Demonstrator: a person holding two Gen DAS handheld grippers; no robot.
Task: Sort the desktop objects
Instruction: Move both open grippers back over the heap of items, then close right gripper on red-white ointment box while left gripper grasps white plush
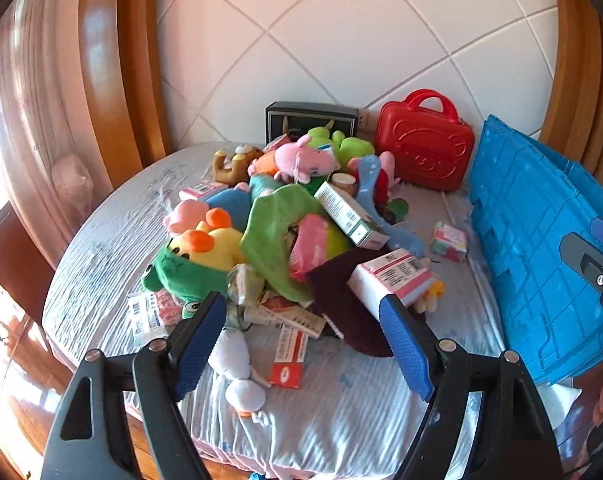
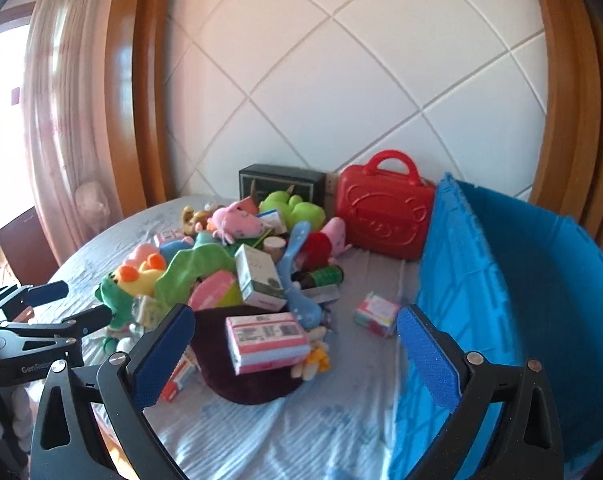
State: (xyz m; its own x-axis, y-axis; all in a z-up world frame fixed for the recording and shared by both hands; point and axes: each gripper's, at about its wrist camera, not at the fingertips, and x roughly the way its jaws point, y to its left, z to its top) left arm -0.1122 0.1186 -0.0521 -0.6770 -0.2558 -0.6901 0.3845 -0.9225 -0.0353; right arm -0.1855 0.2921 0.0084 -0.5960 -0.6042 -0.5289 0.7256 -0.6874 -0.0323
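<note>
A heap of plush toys and small boxes lies on a round table (image 1: 101, 240) with a pale blue cloth. It holds a yellow chick plush (image 1: 205, 248), a pink pig plush (image 1: 301, 158), a green cloth (image 1: 277, 220), a dark maroon cloth (image 2: 237, 376) and a pink-and-white box (image 2: 265, 342). My left gripper (image 1: 301, 312) is open and empty, just in front of the heap. My right gripper (image 2: 295, 326) is open and empty, with the pink-and-white box between its fingers in view; it also shows in the left wrist view (image 1: 597, 276). The left gripper shows at the left of the right wrist view (image 2: 67, 306).
A blue plastic crate (image 2: 501, 300) stands at the table's right side. A red carry case (image 2: 381, 216) and a dark box (image 2: 281, 184) stand at the back against the white tiled wall. A small pink-green box (image 2: 375, 314) lies alone near the crate.
</note>
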